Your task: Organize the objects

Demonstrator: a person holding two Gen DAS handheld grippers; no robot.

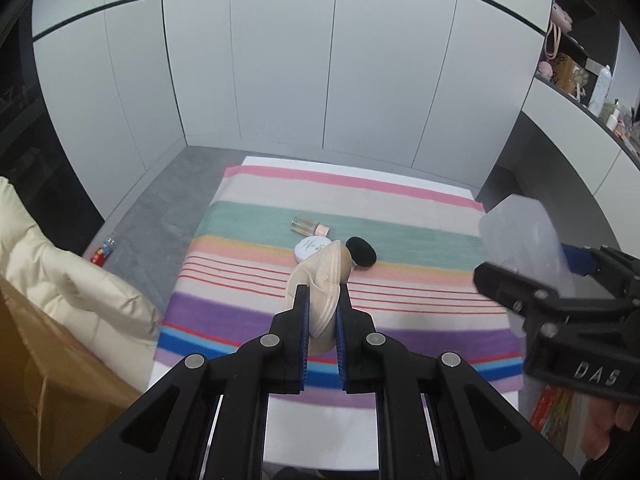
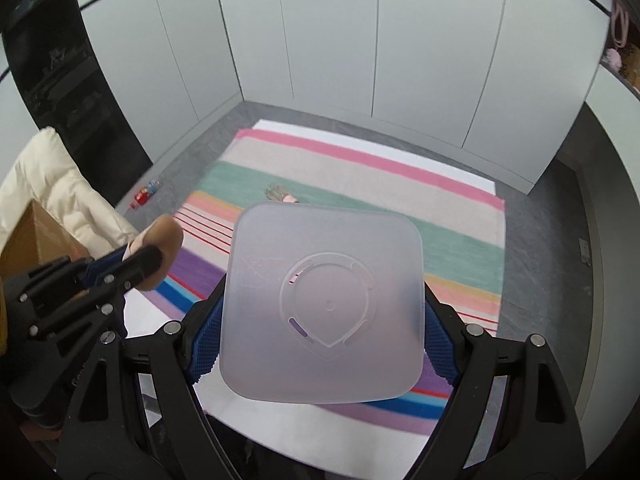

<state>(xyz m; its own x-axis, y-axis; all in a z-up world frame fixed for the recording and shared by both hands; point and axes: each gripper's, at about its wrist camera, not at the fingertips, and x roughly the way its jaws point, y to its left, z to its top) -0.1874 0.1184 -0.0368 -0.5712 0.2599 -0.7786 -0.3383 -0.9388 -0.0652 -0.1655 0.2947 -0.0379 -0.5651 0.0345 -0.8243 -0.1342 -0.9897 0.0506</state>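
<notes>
My left gripper [image 1: 323, 294] is shut on a beige powder puff [image 1: 320, 280], held up above the striped cloth [image 1: 400, 208]. On the cloth lie a small glass bottle with a pink cap [image 1: 310, 226], a white round jar [image 1: 312, 249] and a black round puff [image 1: 361, 258]. My right gripper [image 2: 322, 300] grips a translucent square plastic box [image 2: 324, 304] between its blue pads [image 2: 206, 344], with the box's base facing the camera. In the left wrist view the box [image 1: 524, 236] and right gripper [image 1: 528, 268] hover at the right. The right wrist view shows the left gripper [image 2: 148, 260] and puff [image 2: 168, 236] at the left.
A cream padded jacket [image 1: 60, 280] lies on a cardboard box [image 1: 48, 380] at the left. On the grey floor there is a small red and blue bottle [image 1: 103, 250]. White cabinet doors close the back. Cluttered shelves [image 1: 580, 80] stand at the far right.
</notes>
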